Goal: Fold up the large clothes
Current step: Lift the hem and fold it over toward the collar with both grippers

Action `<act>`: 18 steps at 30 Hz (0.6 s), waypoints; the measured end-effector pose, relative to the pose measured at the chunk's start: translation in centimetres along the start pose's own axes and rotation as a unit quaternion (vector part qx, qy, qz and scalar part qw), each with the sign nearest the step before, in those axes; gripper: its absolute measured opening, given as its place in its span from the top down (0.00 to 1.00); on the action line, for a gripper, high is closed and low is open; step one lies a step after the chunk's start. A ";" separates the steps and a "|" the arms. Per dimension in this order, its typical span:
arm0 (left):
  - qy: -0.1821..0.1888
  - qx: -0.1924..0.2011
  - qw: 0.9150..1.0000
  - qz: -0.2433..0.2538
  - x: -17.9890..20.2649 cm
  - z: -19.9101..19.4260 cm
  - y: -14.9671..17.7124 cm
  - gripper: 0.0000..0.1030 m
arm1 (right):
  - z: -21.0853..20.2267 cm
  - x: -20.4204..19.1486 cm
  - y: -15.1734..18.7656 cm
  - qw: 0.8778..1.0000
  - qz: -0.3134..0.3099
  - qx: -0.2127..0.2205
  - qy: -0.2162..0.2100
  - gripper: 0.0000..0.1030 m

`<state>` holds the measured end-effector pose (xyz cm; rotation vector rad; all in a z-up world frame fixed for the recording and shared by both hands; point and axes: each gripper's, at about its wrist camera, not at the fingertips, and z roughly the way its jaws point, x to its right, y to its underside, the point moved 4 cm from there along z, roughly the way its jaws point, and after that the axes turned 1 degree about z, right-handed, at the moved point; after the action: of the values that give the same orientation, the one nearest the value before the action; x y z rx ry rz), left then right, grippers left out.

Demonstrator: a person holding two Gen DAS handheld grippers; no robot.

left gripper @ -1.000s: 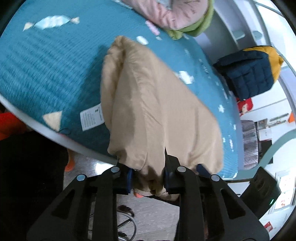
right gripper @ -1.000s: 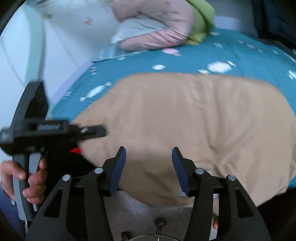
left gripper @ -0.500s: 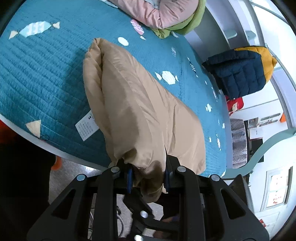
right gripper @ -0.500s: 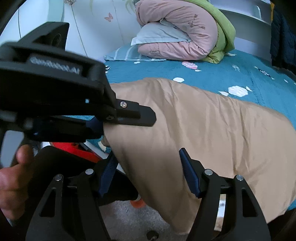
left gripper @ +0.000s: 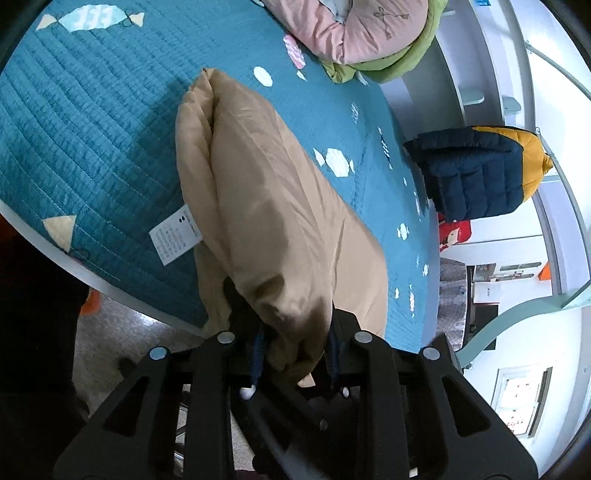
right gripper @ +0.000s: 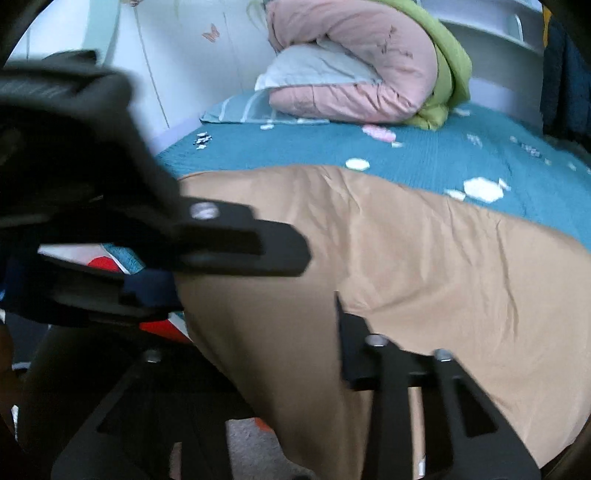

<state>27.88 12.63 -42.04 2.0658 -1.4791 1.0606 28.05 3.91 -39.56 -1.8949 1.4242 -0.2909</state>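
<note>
A large tan garment (left gripper: pixel 266 206) lies folded along the near edge of a bed with a teal quilt (left gripper: pixel 92 122). My left gripper (left gripper: pixel 295 347) is shut on a bunched end of the tan garment that hangs over the bed's edge. In the right wrist view the tan garment (right gripper: pixel 424 258) spreads across the quilt (right gripper: pixel 424 147), and the left gripper (right gripper: pixel 166 258) holds its left end. My right gripper (right gripper: pixel 258 332) stands wide open around the garment's hanging edge; its left finger is hidden behind the cloth.
A rolled pink and green duvet (left gripper: pixel 362 33) with a pillow (right gripper: pixel 317 70) lies at the bed's far end. A navy and yellow puffer jacket (left gripper: pixel 476 170) hangs beyond the bed. A white label (left gripper: pixel 175 240) lies on the quilt. The floor (left gripper: pixel 122 343) shows below the bed's edge.
My right gripper has moved in close under the left gripper, its open jaws now around the garment's hanging edge. The left gripper has kept its hold and lifted a little.
</note>
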 end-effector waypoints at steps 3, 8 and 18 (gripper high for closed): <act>0.031 0.008 0.999 0.012 1.2 -0.9 0.3 0.64 | -0.9 1.3 -0.6 0.999 0.040 0.003 -0.021 0.81; 0.023 0.073 0.995 0.070 2.9 -4.8 -0.2 0.32 | -3.0 5.2 -1.5 0.981 0.172 0.021 -0.089 0.81; -0.161 0.042 0.980 0.112 2.9 3.3 -0.9 0.29 | -10.4 13.9 -0.9 0.912 0.359 0.118 -0.159 0.81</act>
<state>30.38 8.89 -41.90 2.2528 -1.8934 0.9106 27.70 -12.83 -35.02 -1.0605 1.6527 0.1914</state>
